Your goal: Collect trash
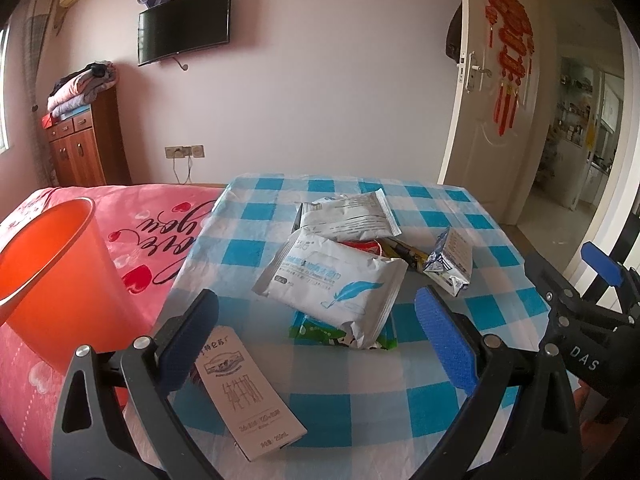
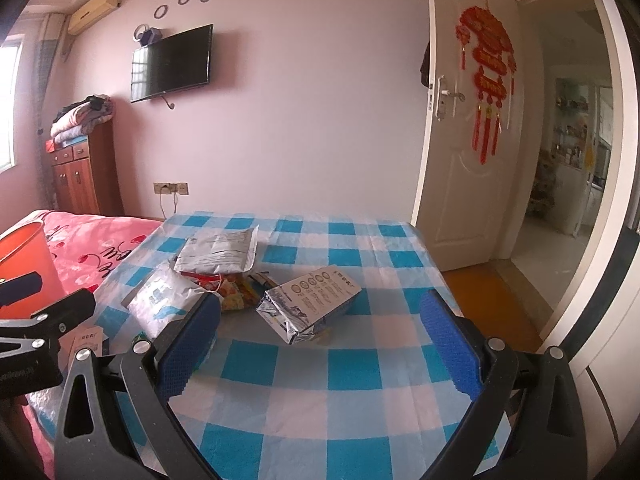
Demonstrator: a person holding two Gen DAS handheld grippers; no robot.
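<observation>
Left gripper (image 1: 316, 334): jaws spread wide, empty, above the checked cloth (image 1: 492, 320).
Right gripper (image 2: 320, 340): jaws wide apart, empty.
Flat milk carton (image 1: 250, 396): beside the left gripper's 9 o'clock finger.
Wipes pack (image 1: 332, 280): at 12 o'clock, over a green wrapper (image 1: 316, 330).
Crushed carton (image 2: 308, 300): at 12 o'clock between the right fingers.
Grey pouch (image 2: 220, 254): at 11 o'clock.
Orange bin (image 1: 52, 276): at 9 o'clock, on the pink bedspread (image 1: 160, 220).

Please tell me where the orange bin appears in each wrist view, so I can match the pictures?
Left wrist view: the orange bin fills the left edge, on the pink bedspread.
Right wrist view: the same bin is partly cut off at the far left edge.
Shared landmark: the wall-mounted TV.
</observation>
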